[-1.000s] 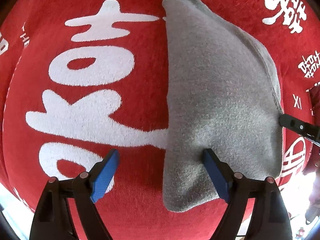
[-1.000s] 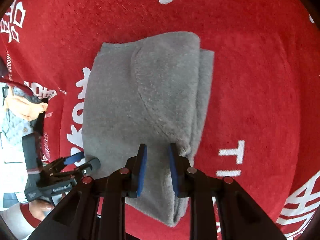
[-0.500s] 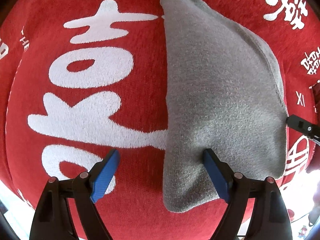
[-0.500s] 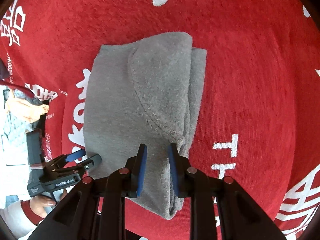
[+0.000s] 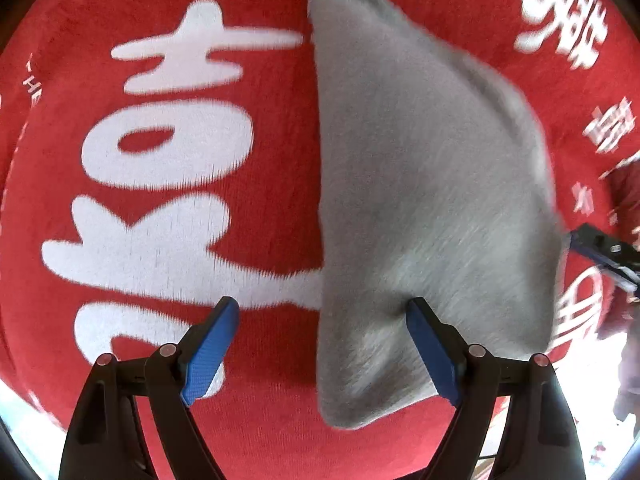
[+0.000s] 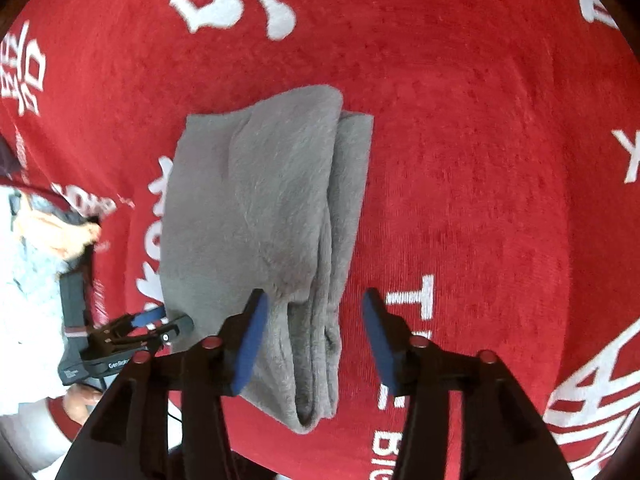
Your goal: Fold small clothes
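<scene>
While both tongs hang spread above it, a folded grey fleece garment [image 6: 256, 220] lies on a red cloth with white lettering [image 6: 480, 160]. Left tongs [image 5: 322, 312] straddle its edge, one pad touching; right tongs [image 6: 314, 306] straddle its layered fold. Lettering nearby is unreadable.

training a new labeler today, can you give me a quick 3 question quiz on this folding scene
1. True or false: the right tool is clamped shut on the grey garment.
2. What lies under the garment? A) bare wood B) red cloth with white characters C) blue tray
3. In the left wrist view, which finger of the left tool touches the garment?

Key
1. False; its jaws stand open around the folded edge.
2. B
3. The right-hand finger; the other sits over the red cloth.
</scene>
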`<action>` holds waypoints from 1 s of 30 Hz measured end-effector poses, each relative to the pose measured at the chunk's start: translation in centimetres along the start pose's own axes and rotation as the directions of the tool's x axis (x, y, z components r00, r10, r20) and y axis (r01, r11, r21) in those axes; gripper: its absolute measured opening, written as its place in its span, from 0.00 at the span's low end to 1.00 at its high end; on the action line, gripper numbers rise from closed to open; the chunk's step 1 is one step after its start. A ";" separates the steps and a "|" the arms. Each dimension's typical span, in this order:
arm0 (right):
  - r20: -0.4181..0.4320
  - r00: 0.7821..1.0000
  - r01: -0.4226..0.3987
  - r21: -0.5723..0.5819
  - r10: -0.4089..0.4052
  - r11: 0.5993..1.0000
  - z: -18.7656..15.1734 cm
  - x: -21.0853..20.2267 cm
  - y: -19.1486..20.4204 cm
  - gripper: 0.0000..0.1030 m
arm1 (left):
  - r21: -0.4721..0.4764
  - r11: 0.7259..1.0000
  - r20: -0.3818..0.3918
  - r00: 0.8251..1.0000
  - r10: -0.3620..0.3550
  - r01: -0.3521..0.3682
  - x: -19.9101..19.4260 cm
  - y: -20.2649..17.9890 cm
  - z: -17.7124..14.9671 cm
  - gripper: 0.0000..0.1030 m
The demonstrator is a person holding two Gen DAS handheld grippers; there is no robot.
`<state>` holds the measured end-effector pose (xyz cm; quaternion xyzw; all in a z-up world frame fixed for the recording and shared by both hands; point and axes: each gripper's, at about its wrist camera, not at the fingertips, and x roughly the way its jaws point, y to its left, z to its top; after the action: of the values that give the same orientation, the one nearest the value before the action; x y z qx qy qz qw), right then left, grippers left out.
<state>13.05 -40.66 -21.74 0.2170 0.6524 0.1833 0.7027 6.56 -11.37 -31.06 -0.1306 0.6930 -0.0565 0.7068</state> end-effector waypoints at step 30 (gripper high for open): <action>-0.099 0.910 -0.389 0.134 0.403 0.911 9.8 9.5 -4.1 0.56 | 0.076 0.968 -0.086 0.968 -0.235 0.241 3.6 -0.7 2.8 0.82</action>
<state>23.48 -39.61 -31.41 0.3718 0.6464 0.2986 0.5957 9.58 -12.73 -34.34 -0.1802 0.6958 -0.1755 0.6727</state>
